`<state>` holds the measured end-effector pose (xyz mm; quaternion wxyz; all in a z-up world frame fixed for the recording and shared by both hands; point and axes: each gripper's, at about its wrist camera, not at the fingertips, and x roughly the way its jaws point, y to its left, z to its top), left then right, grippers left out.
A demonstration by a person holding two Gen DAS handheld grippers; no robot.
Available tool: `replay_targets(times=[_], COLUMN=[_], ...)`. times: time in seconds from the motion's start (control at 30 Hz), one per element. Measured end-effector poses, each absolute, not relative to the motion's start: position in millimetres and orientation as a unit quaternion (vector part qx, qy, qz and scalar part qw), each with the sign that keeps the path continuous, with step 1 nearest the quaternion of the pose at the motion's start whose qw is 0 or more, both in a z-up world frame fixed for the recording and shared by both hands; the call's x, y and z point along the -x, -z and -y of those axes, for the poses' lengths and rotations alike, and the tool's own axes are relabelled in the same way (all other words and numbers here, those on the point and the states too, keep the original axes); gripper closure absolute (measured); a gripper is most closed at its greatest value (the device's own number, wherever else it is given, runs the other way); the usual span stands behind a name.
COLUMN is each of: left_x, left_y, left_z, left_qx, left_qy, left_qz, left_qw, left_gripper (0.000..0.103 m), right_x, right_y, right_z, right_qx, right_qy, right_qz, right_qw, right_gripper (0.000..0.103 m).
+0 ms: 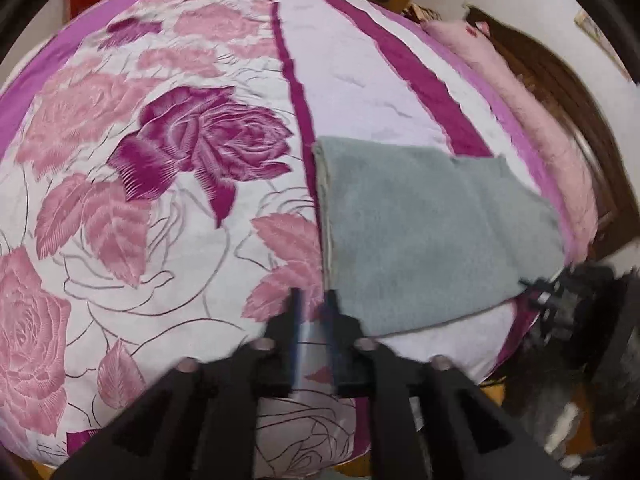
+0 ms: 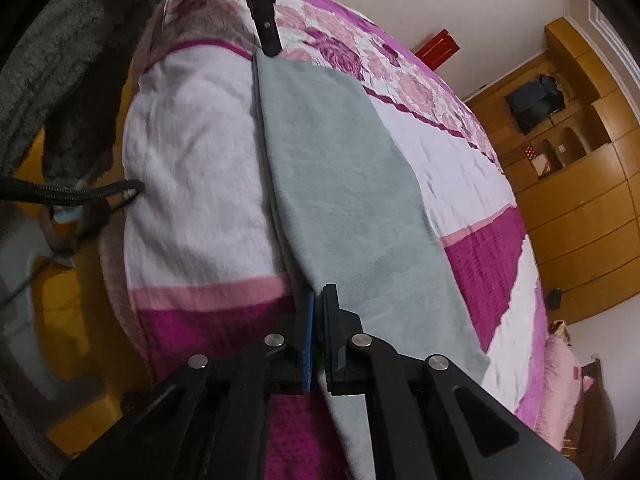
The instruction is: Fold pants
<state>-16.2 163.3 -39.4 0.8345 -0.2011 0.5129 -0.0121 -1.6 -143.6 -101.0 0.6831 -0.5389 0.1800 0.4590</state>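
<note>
The grey pants (image 1: pixel 420 232) lie folded flat on the bed (image 1: pixel 160 240); the left gripper (image 1: pixel 314 300) hovers at their near corner, jaws slightly parted, nothing clearly between them; the right gripper (image 2: pixel 318 300) sits at the opposite end, jaws nearly closed at the folded edge, though a grip on the fabric cannot be told; wooden cabinets (image 2: pixel 580 200) stand beyond.

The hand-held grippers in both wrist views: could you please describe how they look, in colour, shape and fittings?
Each hand-held gripper is matte black: angular linkage arms with cut-out slots, joined by round silver pivot pins. The left hand-held gripper and right hand-held gripper end in narrow, flat fingers lined with blue pads. A black braided cable shows at the right view's left edge. No sleeve is clearly visible.
</note>
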Motion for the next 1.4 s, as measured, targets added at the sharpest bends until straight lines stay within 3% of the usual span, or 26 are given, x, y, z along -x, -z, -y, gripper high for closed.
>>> replay_targets(times=[0.03, 0.07, 0.17, 0.43, 0.5, 0.57, 0.83, 1.07, 1.13, 1.23, 1.27, 1.4], left_x=[18, 19, 14, -33, -34, -35, -24, -30, -32, -30, -29, -36], left_y=[38, 38, 40, 59, 60, 60, 23, 41, 49, 54, 55, 65], left_z=[-172, -178, -191, -177, -180, -182, -189, -189, -190, -196, -198, -193], left_qx=[0.233, 0.257, 0.316, 0.293, 0.304, 0.299, 0.317, 0.284, 0.291, 0.326, 0.339, 0.353], left_qy=[0.025, 0.036, 0.061, 0.07, 0.064, 0.033, 0.042, 0.022, 0.014, 0.035, 0.042, 0.065], left_qz=[-0.505, -0.497, -0.486, -0.524, -0.514, -0.509, -0.424, -0.478, -0.491, -0.491, -0.488, -0.509], left_qw=[0.831, 0.828, 0.812, 0.797, 0.8, 0.806, 0.847, 0.831, 0.821, 0.807, 0.804, 0.782], left_gripper=[0.065, 0.058, 0.048, 0.048, 0.051, 0.098, 0.1, 0.099, 0.095, 0.073, 0.064, 0.052], right_x=[1, 0, -5, -22, -20, -20, -55, -125, -147, -156, -155, -147], right_y=[94, 87, 70, 60, 57, 55, 31, 18, 17, 20, 23, 43], right_z=[146, 150, 166, 207, 217, 225, 292, 385, 425, 461, 467, 457], right_qx=[0.51, 0.485, 0.422, 0.35, 0.337, 0.331, 0.23, 0.129, 0.056, -0.016, -0.026, 0.008], right_qy=[-0.478, -0.49, -0.496, -0.456, -0.451, -0.448, -0.395, -0.264, -0.221, -0.201, -0.201, -0.215], right_qz=[-0.199, -0.212, -0.231, -0.256, -0.256, -0.257, -0.279, -0.336, -0.353, -0.354, -0.355, -0.374], right_qw=[0.687, 0.693, 0.723, 0.777, 0.786, 0.79, 0.844, 0.895, 0.907, 0.913, 0.913, 0.902], right_gripper=[0.093, 0.088, 0.085, 0.085, 0.085, 0.085, 0.073, 0.069, 0.068, 0.067, 0.067, 0.067])
